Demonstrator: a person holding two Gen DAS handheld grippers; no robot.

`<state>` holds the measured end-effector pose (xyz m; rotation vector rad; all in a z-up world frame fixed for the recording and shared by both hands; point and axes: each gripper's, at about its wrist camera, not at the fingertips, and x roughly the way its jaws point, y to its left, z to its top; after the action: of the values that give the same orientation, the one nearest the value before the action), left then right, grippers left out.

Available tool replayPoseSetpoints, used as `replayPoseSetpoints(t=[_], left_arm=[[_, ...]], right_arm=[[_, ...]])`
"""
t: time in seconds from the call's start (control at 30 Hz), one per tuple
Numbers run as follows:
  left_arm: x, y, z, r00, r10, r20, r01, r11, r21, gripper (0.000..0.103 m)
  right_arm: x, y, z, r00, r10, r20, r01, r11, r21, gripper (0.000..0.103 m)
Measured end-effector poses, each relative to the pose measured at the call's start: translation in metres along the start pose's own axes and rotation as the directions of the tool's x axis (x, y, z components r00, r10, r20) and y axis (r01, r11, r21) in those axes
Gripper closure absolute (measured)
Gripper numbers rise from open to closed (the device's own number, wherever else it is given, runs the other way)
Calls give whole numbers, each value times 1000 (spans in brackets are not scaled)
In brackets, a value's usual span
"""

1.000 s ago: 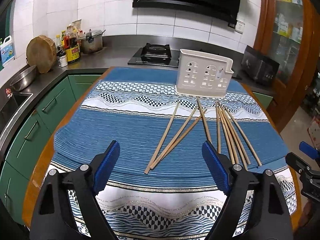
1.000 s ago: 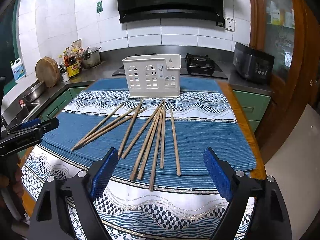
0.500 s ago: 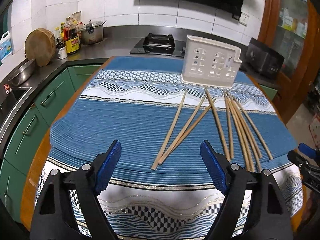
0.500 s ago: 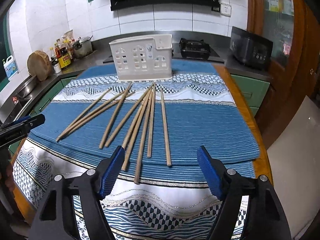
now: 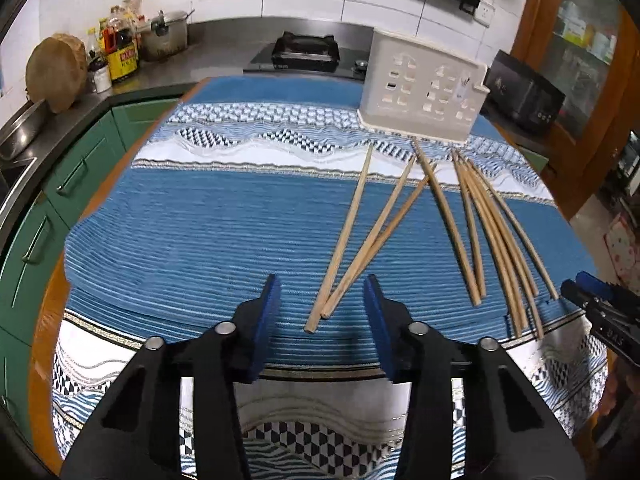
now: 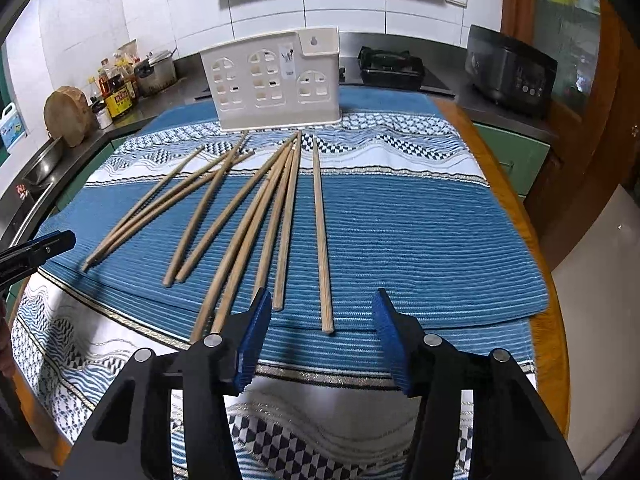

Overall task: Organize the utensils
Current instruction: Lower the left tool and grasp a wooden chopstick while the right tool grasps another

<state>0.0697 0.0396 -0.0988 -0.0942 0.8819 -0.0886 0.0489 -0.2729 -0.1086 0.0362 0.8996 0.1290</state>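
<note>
- Chopsticks [image 5: 348, 236] lie loose on the blue mat [image 5: 192, 232], fanned from the white holder [image 5: 420, 92] at the table's far edge toward the near edge; none stands in the holder, so sorting looks barely begun.
- Left view: the left gripper [image 5: 320, 312] hangs over the mat's near edge, jaws closing, nothing between them. Three sticks' near tips lie just ahead, between the pads but beyond them. The next move calls for a short reach forward and down.
- Right view: the right gripper [image 6: 320, 320] is closing too, empty. One lone stick [image 6: 322, 236] ends just ahead, between its pads; the main bundle [image 6: 256, 220] runs beside the left pad [image 6: 252, 340].
</note>
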Motion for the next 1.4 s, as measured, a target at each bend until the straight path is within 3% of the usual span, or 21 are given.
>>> replayPoseSetpoints(t=[0.2, 0.43, 0.6, 0.97, 1.2, 1.33, 1.4], left_arm=[[18, 6, 1, 999, -14, -40, 15, 1000, 22, 72], [36, 3, 13, 996, -50, -77, 55, 997, 63, 72], [51, 0, 19, 993, -46, -110, 57, 993, 101, 78], [66, -2, 18, 987, -49, -155, 71, 988, 135, 78], [67, -7, 14, 993, 11, -117, 8, 986, 164, 80], [65, 0, 11, 995, -23, -96, 31, 996, 84, 82], [65, -2, 12, 995, -19, -102, 29, 995, 93, 82]], right_arm=[[15, -2, 2, 1000, 3, -29, -3, 1000, -1, 67], [27, -1, 3, 999, 6, -50, -6, 1000, -6, 69], [33, 0, 5, 998, 5, -60, -6, 1000, -13, 69], [40, 4, 4, 997, -14, -70, 11, 999, -48, 73], [42, 5, 3, 998, -29, -59, 25, 998, -64, 77], [43, 6, 3, 998, -36, -49, 32, 997, -75, 78], [43, 6, 3, 998, -38, -46, 34, 996, -81, 83]])
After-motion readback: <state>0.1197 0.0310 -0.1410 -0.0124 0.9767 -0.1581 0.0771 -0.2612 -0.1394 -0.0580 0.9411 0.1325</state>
